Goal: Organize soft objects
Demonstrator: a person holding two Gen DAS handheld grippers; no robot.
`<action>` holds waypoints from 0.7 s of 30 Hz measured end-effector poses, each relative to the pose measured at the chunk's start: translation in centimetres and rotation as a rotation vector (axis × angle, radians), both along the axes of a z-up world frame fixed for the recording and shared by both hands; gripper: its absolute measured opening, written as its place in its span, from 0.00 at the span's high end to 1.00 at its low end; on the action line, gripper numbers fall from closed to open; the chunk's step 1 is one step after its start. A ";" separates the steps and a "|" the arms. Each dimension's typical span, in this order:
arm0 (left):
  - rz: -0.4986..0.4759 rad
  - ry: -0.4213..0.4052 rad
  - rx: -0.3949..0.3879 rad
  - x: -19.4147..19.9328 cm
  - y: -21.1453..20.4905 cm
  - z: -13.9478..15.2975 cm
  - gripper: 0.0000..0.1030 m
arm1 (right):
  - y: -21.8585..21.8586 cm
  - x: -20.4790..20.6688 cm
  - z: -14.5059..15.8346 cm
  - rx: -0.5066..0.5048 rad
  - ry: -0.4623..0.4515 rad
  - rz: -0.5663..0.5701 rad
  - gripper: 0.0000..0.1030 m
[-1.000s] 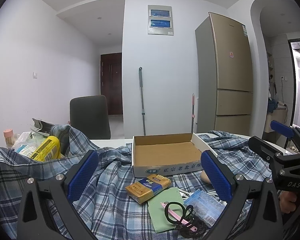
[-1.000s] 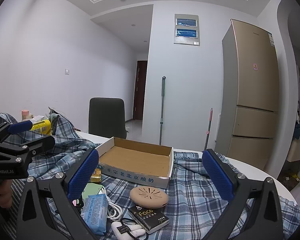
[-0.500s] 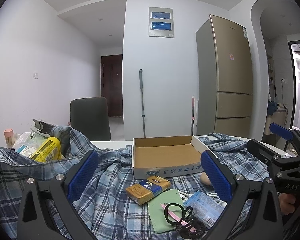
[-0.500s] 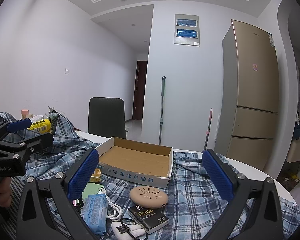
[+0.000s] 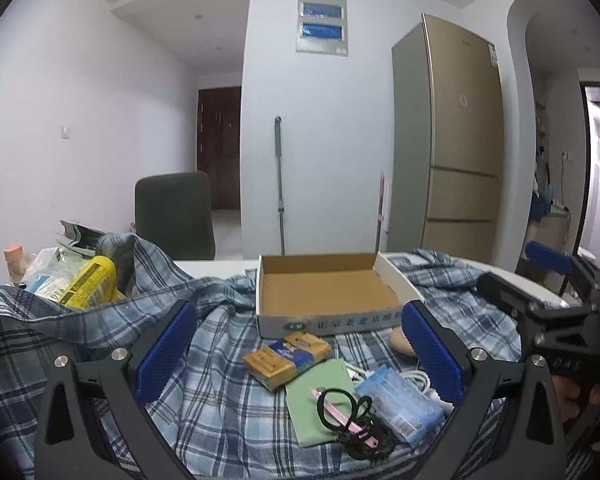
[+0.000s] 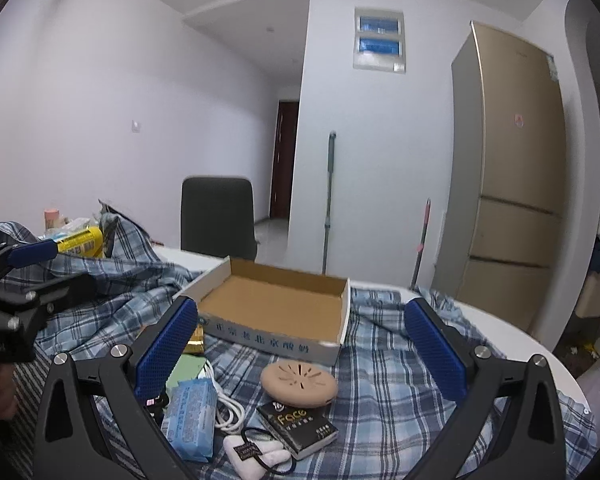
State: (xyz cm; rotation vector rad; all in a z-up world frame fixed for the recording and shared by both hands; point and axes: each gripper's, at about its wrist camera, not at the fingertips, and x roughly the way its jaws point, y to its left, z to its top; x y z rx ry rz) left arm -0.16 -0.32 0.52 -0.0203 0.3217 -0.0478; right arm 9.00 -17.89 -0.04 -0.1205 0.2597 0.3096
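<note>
An empty open cardboard box (image 5: 324,292) (image 6: 276,308) sits on a blue plaid cloth (image 5: 228,380) (image 6: 384,364). In front of it lie a yellow-blue pack (image 5: 286,356), a green cloth (image 5: 320,396), black hair ties (image 5: 352,416), a blue tissue pack (image 5: 404,404) (image 6: 190,412), a tan round pad (image 6: 298,378), a black "Face" pack (image 6: 298,424) and a small white pouch (image 6: 256,454). My left gripper (image 5: 300,352) is open and empty above these. My right gripper (image 6: 300,356) is open and empty too.
A yellow can (image 5: 88,284) and other clutter lie at the table's left. A grey chair (image 5: 174,216) stands behind the table. A white cable (image 6: 230,408) lies by the tissue pack. A fridge (image 5: 448,152) and a mop (image 5: 279,184) stand at the wall.
Both grippers have shifted only slightly; the scene sits a little lower in the left wrist view. Nothing was taken hold of or let go.
</note>
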 end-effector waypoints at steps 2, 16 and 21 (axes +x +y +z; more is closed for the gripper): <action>-0.002 0.030 -0.006 0.3 0.0 -0.2 0.00 | -0.2 0.8 0.0 0.017 0.070 0.010 0.00; -0.036 0.174 -0.079 2.4 1.0 -1.8 0.00 | -0.2 5.5 -7.6 -0.114 0.681 0.158 0.23; -0.043 0.186 -0.068 2.6 0.7 -1.9 0.00 | 0.9 5.2 -9.1 -0.155 0.739 0.201 0.39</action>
